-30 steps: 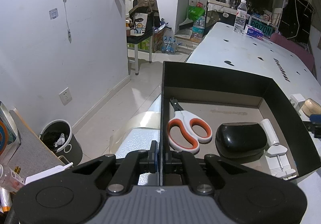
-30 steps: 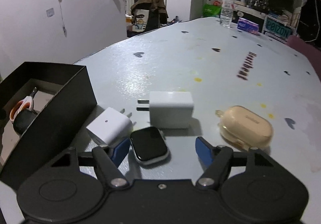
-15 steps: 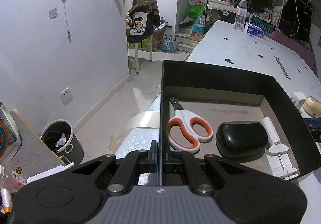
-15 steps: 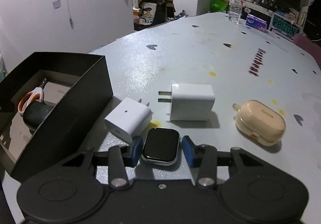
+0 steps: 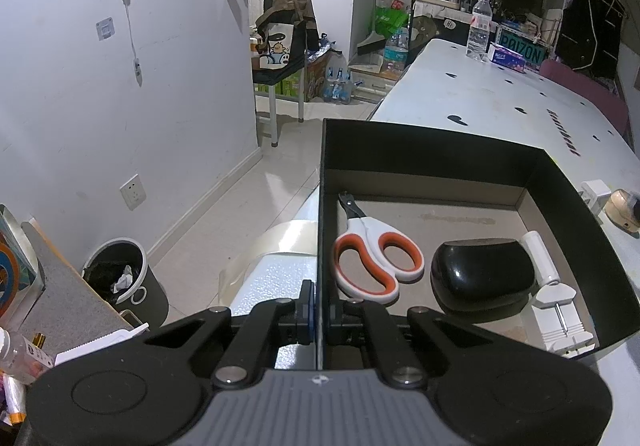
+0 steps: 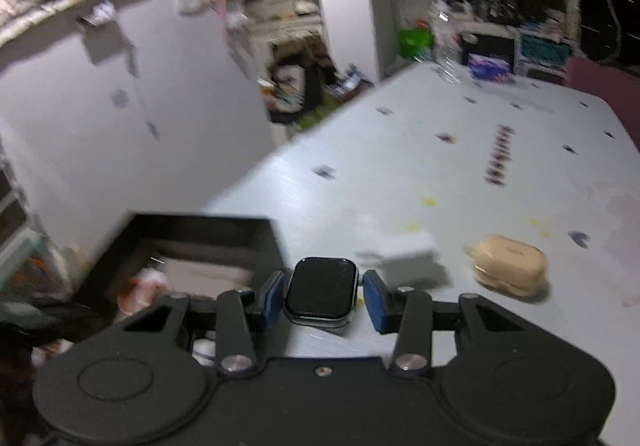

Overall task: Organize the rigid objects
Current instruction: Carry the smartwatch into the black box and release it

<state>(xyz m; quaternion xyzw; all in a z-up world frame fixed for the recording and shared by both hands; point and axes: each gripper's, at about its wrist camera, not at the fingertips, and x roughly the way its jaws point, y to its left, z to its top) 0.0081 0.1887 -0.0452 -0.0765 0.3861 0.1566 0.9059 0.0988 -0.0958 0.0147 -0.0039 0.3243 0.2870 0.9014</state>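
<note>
In the right wrist view my right gripper (image 6: 323, 300) is shut on a strapless smartwatch (image 6: 320, 292) with a black screen, its blue pads against both sides. The watch hangs above the table (image 6: 440, 166), just right of the black box (image 6: 200, 230). My left gripper (image 5: 319, 310) is shut on the near left wall of that black box (image 5: 440, 150). Inside lie orange-handled scissors (image 5: 376, 258), a glossy black oval case (image 5: 480, 270) and a white watch tool (image 5: 556, 298).
A beige earbud case (image 6: 510, 264) and a white charger (image 6: 396, 252) lie on the table to the right of the box. A water bottle (image 5: 478, 28) and a tissue pack (image 5: 506, 57) stand at the far end. A bin (image 5: 120, 278) sits on the floor at left.
My right gripper closed on the smartwatch, lifted it off the table and carried it left toward the box. The left gripper and the box stayed put.
</note>
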